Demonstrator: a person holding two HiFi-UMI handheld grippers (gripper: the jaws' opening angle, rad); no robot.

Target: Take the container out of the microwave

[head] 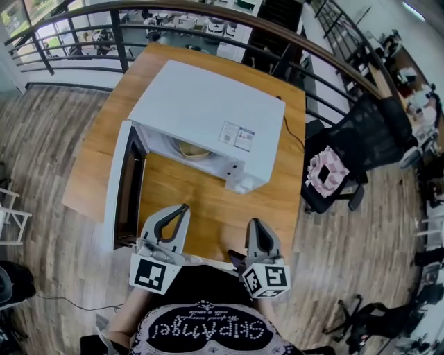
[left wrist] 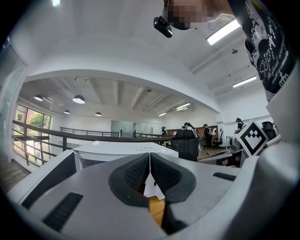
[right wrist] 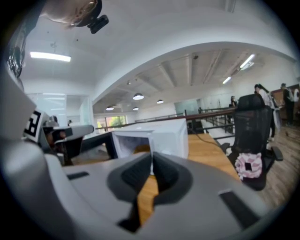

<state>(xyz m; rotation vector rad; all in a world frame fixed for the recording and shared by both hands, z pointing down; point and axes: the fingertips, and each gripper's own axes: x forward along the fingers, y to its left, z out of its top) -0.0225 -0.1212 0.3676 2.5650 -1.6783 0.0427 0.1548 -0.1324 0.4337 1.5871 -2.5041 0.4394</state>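
Note:
A white microwave (head: 208, 111) stands on the wooden table (head: 208, 208) with its door (head: 127, 184) swung open to the left. Inside the cavity a tan, bowl-like container (head: 192, 150) shows partly under the top edge. My left gripper (head: 184, 206) is near the table's front edge, in front of the open door, its jaws shut with nothing between them. To its right, my right gripper (head: 255, 222) is also shut and empty. Both are well short of the microwave. The left gripper view looks over the microwave (left wrist: 122, 150); the right gripper view shows its open cavity (right wrist: 136, 140).
A black office chair (head: 354, 152) with a pink and white object (head: 326, 173) on its seat stands to the right of the table. A dark railing (head: 208, 21) runs behind the table. A cable (head: 295, 135) hangs at the microwave's right side.

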